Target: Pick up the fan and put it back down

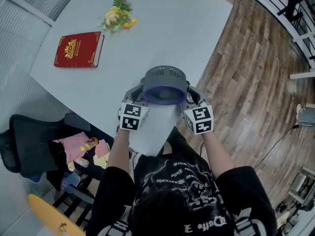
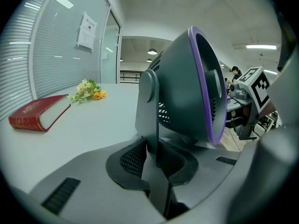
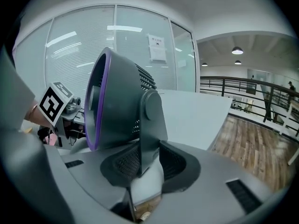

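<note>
Dark hair of the person's head (image 1: pixel 162 215) fills 6 o'clock of the head view and cuts off the table's (image 1: pixel 167 28) near corner. Just beyond it, the fan (image 1: pixel 165 85) sits at that corner between both grippers, its purple-rimmed face turned up toward the camera. The left gripper (image 1: pixel 139 94) has its jaws closed on the fan's left bracket (image 2: pixel 148 111); the right gripper (image 1: pixel 191 95) is clamped the same way on the right bracket (image 3: pixel 150 125) (each gripper view shows the padded jaws pressed against it). The fan's base is hidden behind the grippers, so I cannot tell whether it rests on the table or hangs just above it. A red book (image 1: pixel 78 49) lies at 10 o'clock from the fan, flowers (image 1: pixel 118 16) at 11 o'clock, both well apart from it.
</note>
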Demonstrator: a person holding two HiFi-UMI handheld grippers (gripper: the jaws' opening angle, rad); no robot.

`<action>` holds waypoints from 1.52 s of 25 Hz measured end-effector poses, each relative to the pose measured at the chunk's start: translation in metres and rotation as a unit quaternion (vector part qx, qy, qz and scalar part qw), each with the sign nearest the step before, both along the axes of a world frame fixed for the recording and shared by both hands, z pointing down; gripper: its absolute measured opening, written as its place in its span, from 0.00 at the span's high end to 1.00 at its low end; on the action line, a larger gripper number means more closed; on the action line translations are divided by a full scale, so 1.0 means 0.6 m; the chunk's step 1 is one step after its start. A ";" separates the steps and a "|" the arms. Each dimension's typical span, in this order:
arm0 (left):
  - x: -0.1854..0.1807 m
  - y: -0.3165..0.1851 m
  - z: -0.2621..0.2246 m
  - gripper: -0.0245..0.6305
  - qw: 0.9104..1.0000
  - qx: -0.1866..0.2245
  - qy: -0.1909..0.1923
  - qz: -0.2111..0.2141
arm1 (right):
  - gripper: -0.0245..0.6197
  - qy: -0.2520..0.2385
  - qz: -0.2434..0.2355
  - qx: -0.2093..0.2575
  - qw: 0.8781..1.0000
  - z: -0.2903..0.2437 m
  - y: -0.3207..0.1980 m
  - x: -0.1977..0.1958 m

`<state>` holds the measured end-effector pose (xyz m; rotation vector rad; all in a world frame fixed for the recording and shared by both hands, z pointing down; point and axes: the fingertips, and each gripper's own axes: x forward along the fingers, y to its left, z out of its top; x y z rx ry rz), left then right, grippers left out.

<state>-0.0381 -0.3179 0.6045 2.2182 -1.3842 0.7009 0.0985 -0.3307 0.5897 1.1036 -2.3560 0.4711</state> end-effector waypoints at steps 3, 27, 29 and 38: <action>0.002 0.004 -0.001 0.86 1.000 -0.004 0.005 -0.003 | 0.80 0.000 0.007 -0.002 1.000 -0.001 0.000 0.002; 0.002 0.090 -0.147 0.85 0.997 0.042 0.049 -0.033 | 0.82 -0.020 -0.027 0.033 0.999 -0.134 0.059 -0.003; -0.002 0.103 -0.161 0.85 0.997 0.046 0.052 -0.042 | 0.82 -0.024 -0.029 0.038 0.999 -0.151 0.070 -0.006; -0.027 0.183 -0.197 0.86 0.992 0.042 0.057 -0.104 | 0.83 -0.044 -0.063 0.042 0.996 -0.200 0.132 -0.034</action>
